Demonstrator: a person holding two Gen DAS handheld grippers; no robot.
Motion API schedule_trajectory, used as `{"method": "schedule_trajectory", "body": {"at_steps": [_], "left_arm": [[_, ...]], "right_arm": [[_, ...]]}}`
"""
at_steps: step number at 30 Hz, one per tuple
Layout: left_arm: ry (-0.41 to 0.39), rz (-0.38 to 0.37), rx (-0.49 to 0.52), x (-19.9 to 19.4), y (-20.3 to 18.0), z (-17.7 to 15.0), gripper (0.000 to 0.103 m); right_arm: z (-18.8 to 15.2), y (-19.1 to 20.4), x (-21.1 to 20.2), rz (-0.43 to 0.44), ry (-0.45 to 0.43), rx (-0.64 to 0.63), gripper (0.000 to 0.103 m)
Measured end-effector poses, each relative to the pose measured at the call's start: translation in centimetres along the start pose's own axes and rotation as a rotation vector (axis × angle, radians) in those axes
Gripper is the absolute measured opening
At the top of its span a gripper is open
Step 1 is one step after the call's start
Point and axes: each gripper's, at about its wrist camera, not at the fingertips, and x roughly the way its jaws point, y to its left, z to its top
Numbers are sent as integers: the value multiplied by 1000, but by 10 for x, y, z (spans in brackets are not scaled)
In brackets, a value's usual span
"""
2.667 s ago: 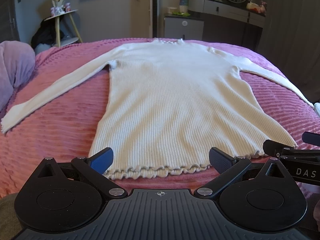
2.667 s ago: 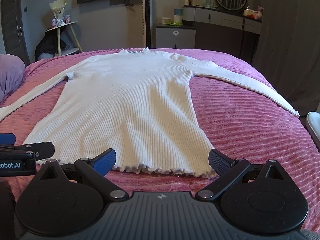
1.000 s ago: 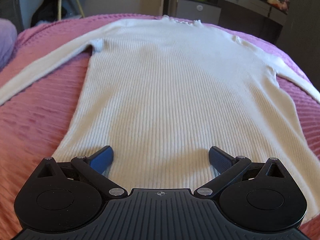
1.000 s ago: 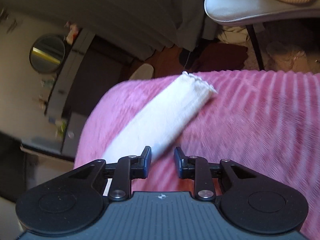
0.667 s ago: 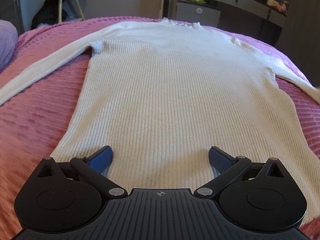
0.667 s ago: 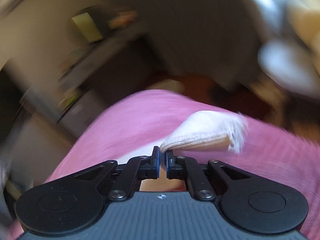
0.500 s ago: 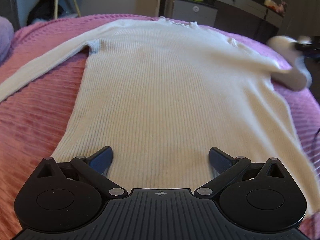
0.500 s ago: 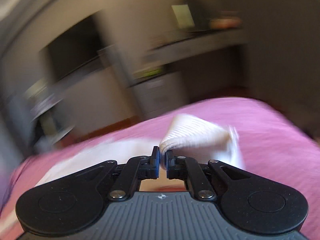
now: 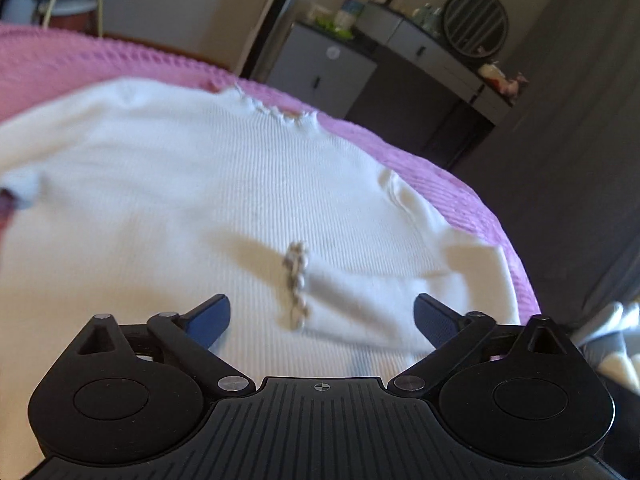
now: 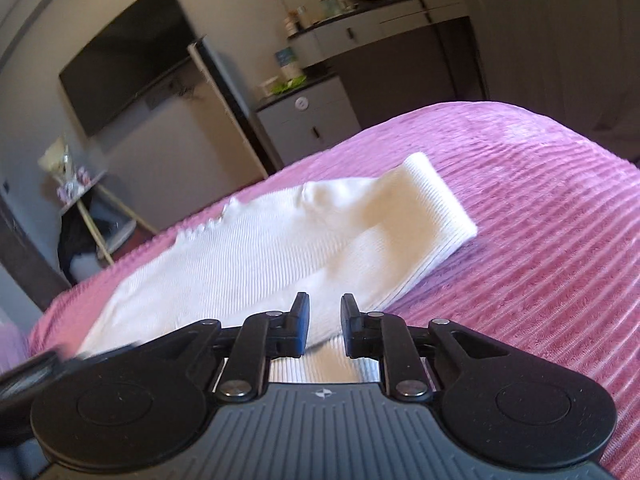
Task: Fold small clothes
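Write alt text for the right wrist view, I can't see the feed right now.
The white ribbed sleeve lies folded back across the white sweater on the pink bedspread. The right hand-held gripper hangs low over it, its jaws just opened a little, the cuff end under the gap, not pinched. A dresser and wall TV stand behind.
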Motion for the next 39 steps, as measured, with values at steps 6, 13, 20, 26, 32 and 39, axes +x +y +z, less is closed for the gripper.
{"method": "schedule_trajectory", "body": {"at_steps": [6,13,20,26,32,39], "left_arm": [[102,-84,-40,46,8,15,45],[58,-42,98,37,-13,38,12],[-74,160,174,0,16,81,12],[-9,262,113,5,71,81,15],[23,210,105,17,86,70,27],[-65,190,176,9,75,90,12]], "right_arm": [[-2,-27,19,43,-6,47,20],[1,-44,23,70,-15,107,27],[4,-40,27,147,11,137,33],[10,-27,46,150,45,141,33],[16,-26,88,115,94,208,33],[27,-24,115,56,84,229,15]]}}
